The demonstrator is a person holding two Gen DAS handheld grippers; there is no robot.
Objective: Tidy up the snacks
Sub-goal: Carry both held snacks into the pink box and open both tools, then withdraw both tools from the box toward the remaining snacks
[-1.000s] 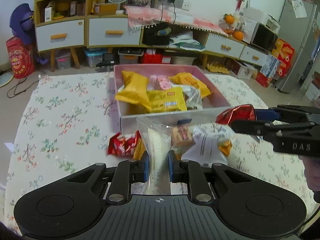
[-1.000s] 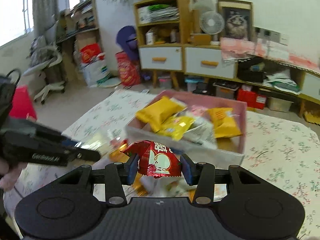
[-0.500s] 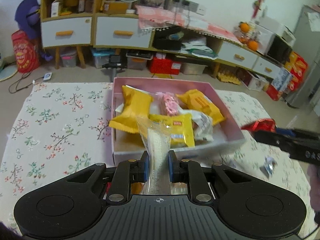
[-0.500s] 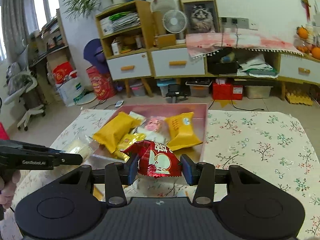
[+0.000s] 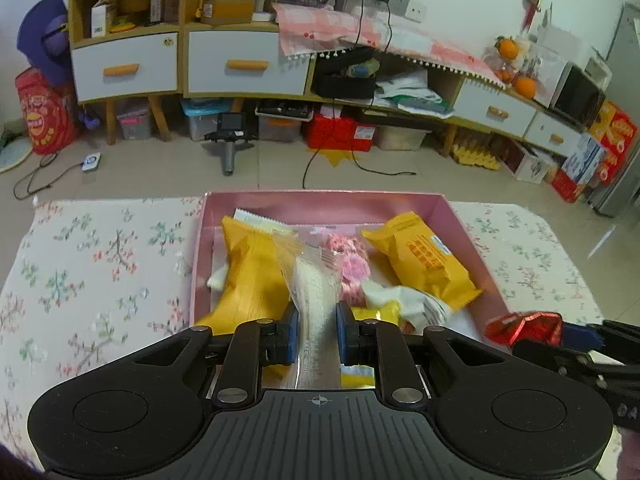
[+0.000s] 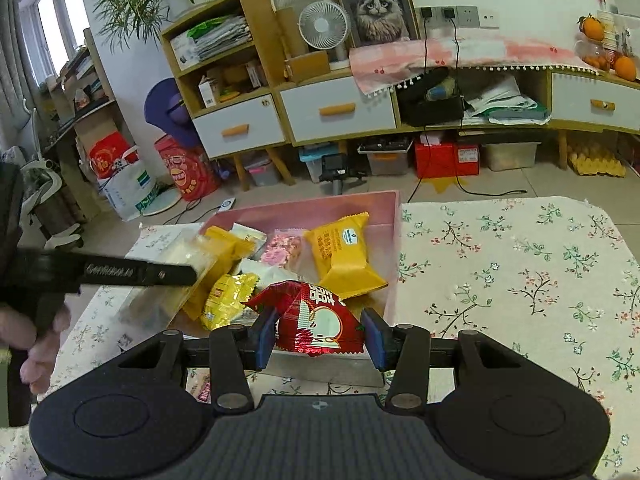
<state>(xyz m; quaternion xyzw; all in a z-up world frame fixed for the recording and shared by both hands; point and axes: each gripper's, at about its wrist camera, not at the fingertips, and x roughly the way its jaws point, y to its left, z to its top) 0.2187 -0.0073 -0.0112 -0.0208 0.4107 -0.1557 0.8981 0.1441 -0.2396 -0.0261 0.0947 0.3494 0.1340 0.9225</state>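
My left gripper (image 5: 314, 330) is shut on a clear wrapped snack (image 5: 310, 280) and holds it above the near part of the pink box (image 5: 320, 199). Inside the box lie yellow packets (image 5: 420, 256), a pink sweet pack (image 5: 352, 264) and a white wrapper (image 5: 408, 300). My right gripper (image 6: 318, 338) is shut on a red snack packet (image 6: 316, 320), just over the near wall of the pink box (image 6: 394, 216). In the right wrist view the left gripper (image 6: 188, 274) reaches in from the left with the clear snack (image 6: 180, 252). The red packet (image 5: 524, 326) shows at the right in the left wrist view.
The box stands on a floral tablecloth (image 6: 520, 272) that spreads out to the right and, in the left wrist view, on the left as floral tablecloth (image 5: 100, 264). A small pink-and-red wrapper (image 6: 202, 390) lies by the box's near corner. Cabinets (image 5: 240, 64) and floor clutter lie beyond the table.
Both grippers have moved forward over the pink box with their snacks still held. The loose snacks in front of the box have dropped out of the left wrist view.
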